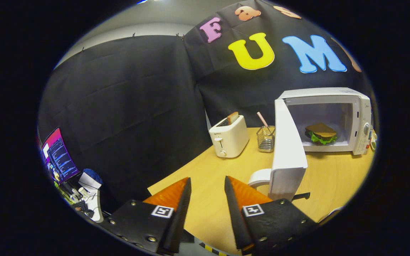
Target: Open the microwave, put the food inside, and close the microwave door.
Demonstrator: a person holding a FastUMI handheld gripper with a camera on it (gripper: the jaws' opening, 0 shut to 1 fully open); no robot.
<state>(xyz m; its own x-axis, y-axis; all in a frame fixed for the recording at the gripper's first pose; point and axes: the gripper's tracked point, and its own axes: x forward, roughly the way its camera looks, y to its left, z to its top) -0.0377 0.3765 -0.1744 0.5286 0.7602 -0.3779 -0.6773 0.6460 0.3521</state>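
I see a smooth pale wooden table (319,177) running ahead of me. At its far end stands a boxy white microwave (358,106), its door (287,149) swung wide toward me. The sandwich (321,133), brown bread over ruffled green lettuce, lies inside the cavity. Beside the door sits a glossy cream toaster (229,137) with a slice of toast upright in its slot, then a small wire-mesh holder (265,138) with a pink utensil. My gripper (208,183) hovers over the near table edge, jaws parted, holding nothing.
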